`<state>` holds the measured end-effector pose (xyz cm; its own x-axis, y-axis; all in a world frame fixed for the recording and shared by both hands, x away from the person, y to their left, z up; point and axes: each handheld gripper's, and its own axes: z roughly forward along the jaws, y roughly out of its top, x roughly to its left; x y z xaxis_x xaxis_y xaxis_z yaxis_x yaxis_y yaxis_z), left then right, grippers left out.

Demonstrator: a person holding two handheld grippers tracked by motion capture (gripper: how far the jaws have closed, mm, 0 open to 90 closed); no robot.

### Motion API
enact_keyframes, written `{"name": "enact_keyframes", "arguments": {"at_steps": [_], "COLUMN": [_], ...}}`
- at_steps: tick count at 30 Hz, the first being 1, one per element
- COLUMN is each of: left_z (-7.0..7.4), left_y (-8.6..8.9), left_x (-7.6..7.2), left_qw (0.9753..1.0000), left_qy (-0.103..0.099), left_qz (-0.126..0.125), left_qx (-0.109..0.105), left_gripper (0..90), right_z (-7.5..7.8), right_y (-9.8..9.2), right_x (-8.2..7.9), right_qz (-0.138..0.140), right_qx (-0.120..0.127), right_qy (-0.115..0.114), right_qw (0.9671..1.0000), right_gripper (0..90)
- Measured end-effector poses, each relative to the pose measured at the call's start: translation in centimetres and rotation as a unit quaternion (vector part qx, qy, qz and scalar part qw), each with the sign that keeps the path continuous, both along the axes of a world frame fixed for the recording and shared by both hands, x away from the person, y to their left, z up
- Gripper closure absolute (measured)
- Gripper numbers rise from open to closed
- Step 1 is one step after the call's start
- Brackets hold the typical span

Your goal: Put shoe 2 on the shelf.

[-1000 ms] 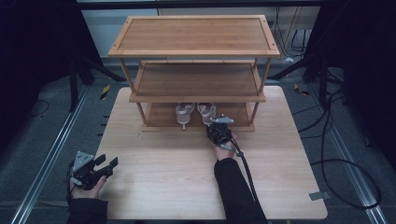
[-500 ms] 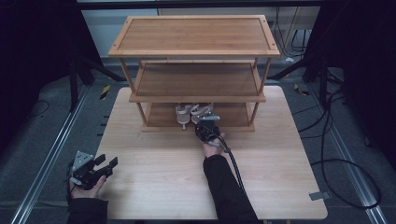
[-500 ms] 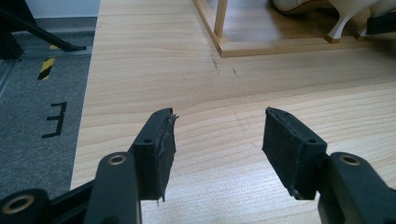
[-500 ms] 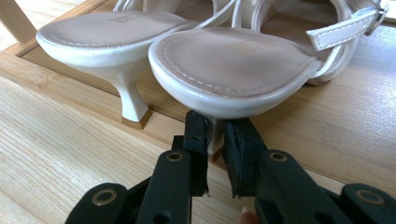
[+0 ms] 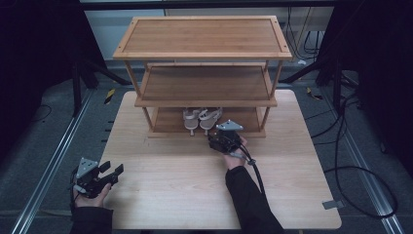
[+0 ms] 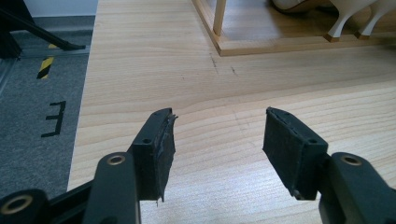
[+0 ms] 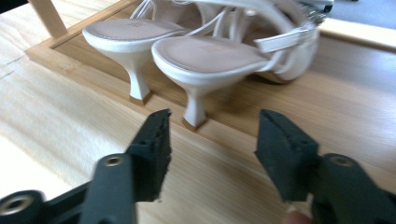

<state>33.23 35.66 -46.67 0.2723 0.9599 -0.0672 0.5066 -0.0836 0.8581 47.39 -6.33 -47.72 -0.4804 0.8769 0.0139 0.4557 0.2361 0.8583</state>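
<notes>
A pair of white heeled sandals (image 5: 200, 117) stands side by side on the bottom shelf of a wooden three-tier rack (image 5: 204, 95), heels toward me. In the right gripper view the two heels (image 7: 194, 109) rest at the shelf's front lip. My right gripper (image 5: 215, 138) sits on the table just in front of them, open, with the nearer heel just beyond the gap between its jaws (image 7: 212, 140), untouched. My left gripper (image 5: 113, 169) rests at the table's front left, open and empty (image 6: 217, 135).
The rack's corner post (image 6: 219, 18) and base frame (image 6: 280, 45) lie ahead of the left gripper. The middle and top shelves are bare. Cables (image 5: 350, 161) trail on the floor to the right of the table (image 5: 292, 195). A metal rail (image 5: 48, 165) runs along the left.
My right gripper swung left toward the sandals, then drew back slightly. The right sandal now stands closer to the left one. The left gripper has not moved.
</notes>
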Motion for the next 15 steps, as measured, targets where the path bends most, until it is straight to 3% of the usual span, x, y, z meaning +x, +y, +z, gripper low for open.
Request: {"name": "enact_keyframes", "arguments": {"at_steps": [4,11,15], "left_z": [0.0,-0.3,-0.6], "left_y": [-0.2,-0.5,-0.6], "left_x": [-0.1,0.2,0.4], "left_qw": [1.0000,0.9998,0.9996], "left_qy": [0.002,0.008,0.013], "left_qz": [-0.006,-0.013,-0.017], "left_qx": [0.004,0.011,0.016], "left_gripper": [41.0,37.1,31.2], "right_z": [1.0,1.6,1.6], "right_y": [-2.4,-6.7,-9.3], "right_x": [-1.5,-4.1,-5.8], "right_qz": [0.000,-0.003,-0.007], "right_qx": [-0.005,-0.018,-0.021], "right_qy": [-0.024,-0.026,-0.014], "right_qw": [0.9997,0.9995,0.9997], "right_gripper": [30.3,21.3,16.2]}}
